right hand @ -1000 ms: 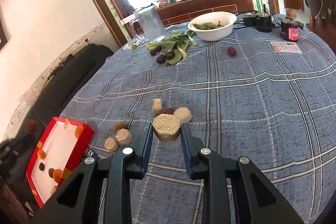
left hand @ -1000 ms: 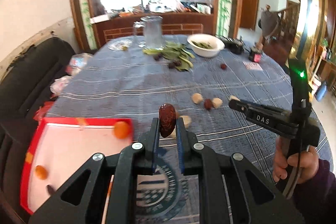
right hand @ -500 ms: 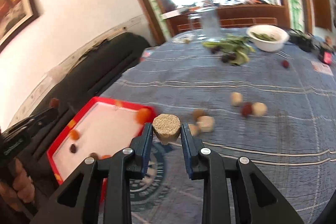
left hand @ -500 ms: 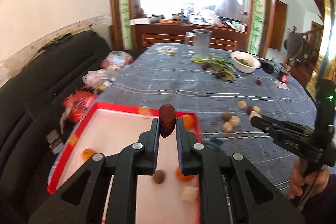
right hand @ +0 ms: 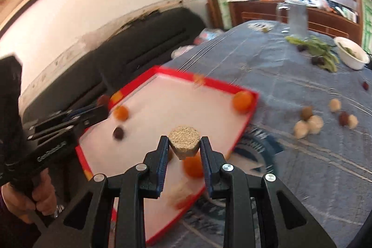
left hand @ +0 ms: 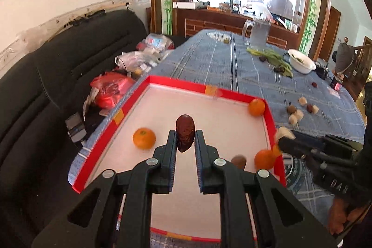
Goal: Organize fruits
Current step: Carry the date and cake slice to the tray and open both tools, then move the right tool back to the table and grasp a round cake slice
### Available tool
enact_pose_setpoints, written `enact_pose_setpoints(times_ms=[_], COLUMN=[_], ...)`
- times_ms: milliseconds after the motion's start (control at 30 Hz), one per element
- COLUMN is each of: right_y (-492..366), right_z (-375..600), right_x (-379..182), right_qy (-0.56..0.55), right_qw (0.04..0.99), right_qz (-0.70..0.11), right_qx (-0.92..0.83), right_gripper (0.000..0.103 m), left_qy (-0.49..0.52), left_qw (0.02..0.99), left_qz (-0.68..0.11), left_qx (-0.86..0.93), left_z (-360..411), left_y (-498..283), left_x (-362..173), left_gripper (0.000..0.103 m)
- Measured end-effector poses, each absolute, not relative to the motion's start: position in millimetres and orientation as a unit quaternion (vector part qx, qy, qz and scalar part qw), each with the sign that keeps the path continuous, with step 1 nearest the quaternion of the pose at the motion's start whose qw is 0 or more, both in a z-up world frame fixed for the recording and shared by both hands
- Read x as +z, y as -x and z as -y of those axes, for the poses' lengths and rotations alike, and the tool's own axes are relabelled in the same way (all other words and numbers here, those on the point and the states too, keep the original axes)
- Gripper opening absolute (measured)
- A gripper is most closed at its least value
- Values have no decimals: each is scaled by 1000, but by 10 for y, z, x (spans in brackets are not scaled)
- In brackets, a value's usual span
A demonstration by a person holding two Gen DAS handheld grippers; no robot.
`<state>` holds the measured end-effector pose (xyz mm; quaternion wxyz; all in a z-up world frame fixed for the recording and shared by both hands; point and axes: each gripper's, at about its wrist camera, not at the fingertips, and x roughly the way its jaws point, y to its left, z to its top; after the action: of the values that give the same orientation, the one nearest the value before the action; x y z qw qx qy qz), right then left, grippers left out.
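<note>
tray (left hand: 270, 129): near edge hidden behind gripper at 6 o'clock
brown fruit (left hand: 239, 160): partly hidden by gripper finger, kind unclear
orange (right hand: 193, 165): blurred, half behind held piece
pale lump (right hand: 180, 195): smeared, cannot tell what
person's hand (right hand: 34, 196): cut off at 8 o'clock edge

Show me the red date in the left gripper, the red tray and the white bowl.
red date (left hand: 185, 131), left wrist view, middle of its wrinkled skin.
red tray (left hand: 186, 84), left wrist view, far red wall.
white bowl (left hand: 302, 64), left wrist view, outer side wall.
</note>
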<state>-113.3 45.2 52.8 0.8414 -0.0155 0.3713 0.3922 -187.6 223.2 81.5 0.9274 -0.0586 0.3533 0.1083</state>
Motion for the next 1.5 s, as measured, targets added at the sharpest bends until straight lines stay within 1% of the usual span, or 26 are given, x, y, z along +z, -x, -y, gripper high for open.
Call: enact_pose_setpoints(times_ms=[200,467,667,1000,1067,1100,1133,1167,1200,1367,1500], right_y=[1392,1507,1550,1496,1467,1444,1431,1416,1388,1194,999], right_z=[-686,-842,-844,-843,-809,-764,-729,-692,-632,-323,-36], right_x=[377,203,195,211,233,264,286,310,340,425,414], right_qy=[49,69,76,70,62,54,49,44,36,-4,-31], right_qw=[823,804,803,795,797,798,801,806,812,832,847], right_qz=[-381,-402,-401,-410,-409,-406,-403,-399,-394,-383,-386], right_qx=[419,432,435,441,440,441,439,435,430,402,365], right_gripper=[26,26,27,28,32,33,37,41,42,43,43], left_qy=[65,58,52,35,36,37,38,36,33,20,12], left_qw=[917,909,902,898,896,896,895,896,897,905,912], left_qz=[-380,-397,-413,-423,-426,-427,-428,-426,-422,-408,-397], left_qx=[103,113,114,116,118,117,119,123,126,123,105], left_z=[-2321,-2381,-2368,-2307,-2307,-2309,-2303,-2291,-2278,-2165,-1988], left_y=[1936,1953,1904,1878,1874,1873,1872,1875,1885,1867,1818], left_x=[591,470,362,342,341,341,345,354,369,483,584], left_gripper=[17,17,17,17,23,33,47,54,62,65,72])
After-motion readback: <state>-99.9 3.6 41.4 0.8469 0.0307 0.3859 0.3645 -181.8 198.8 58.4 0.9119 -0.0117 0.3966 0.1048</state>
